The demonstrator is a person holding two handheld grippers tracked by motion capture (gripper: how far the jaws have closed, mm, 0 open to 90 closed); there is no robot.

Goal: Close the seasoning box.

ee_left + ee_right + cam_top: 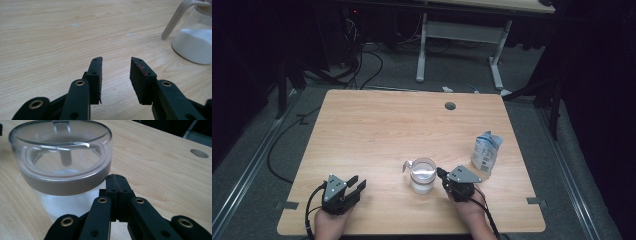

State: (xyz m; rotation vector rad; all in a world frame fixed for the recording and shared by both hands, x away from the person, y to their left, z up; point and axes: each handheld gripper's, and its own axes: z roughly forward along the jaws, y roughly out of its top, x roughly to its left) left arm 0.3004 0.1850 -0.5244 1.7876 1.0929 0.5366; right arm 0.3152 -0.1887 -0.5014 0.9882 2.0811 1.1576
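Near the table's [362,125] front edge stands the jar [422,176] of white powder, lid on. The right gripper [441,173], jaws pressed together and empty, rests against its side, likely steadying it; the left gripper [358,183] waits half open, holding nothing

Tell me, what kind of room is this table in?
Probably a lab or workshop set up for recording. A bare wooden table stands on grey carpet among dark curtains, loose cables trail across the floor behind it, and another desk's white frame stands beyond.
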